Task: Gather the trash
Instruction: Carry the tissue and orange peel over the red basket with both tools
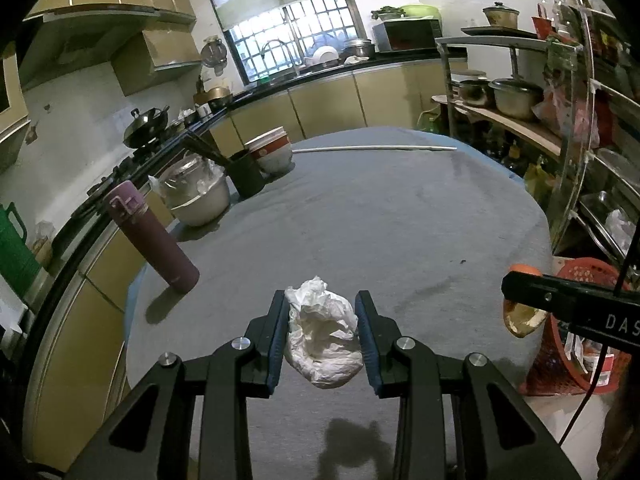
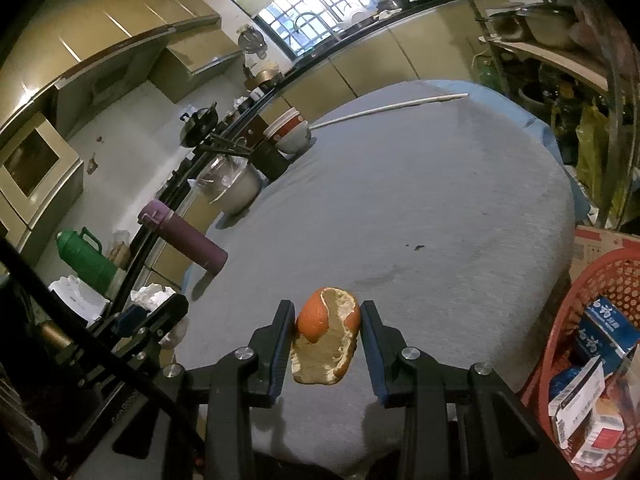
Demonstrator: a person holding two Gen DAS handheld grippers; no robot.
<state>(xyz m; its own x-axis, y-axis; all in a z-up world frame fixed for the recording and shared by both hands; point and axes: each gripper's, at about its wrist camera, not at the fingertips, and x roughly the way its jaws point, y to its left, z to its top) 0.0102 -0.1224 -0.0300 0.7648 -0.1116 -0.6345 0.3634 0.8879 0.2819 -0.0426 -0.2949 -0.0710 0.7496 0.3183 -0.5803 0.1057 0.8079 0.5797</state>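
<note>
My left gripper (image 1: 322, 300) is shut on a crumpled white tissue (image 1: 324, 340) and holds it above the grey table (image 1: 400, 220). My right gripper (image 2: 327, 309) is shut on an orange peel (image 2: 328, 336) above the table's (image 2: 400, 200) near edge. The peel also shows at the right of the left wrist view (image 1: 520, 320), beside the right gripper's black finger. The left gripper shows at the left of the right wrist view (image 2: 160, 316), with the tissue (image 2: 154, 294) mostly hidden. A red mesh basket (image 2: 560, 320) holding several small boxes stands on the floor to the right of the table; it also shows in the left wrist view (image 1: 576, 276).
On the table's left side stand a purple flask (image 1: 154, 236), a covered white pot (image 1: 196, 196), a black cup with chopsticks (image 1: 246, 176) and stacked bowls (image 1: 272, 152). A white rod (image 1: 376, 148) lies at the far edge. Shelves with pots (image 1: 516, 96) stand on the right.
</note>
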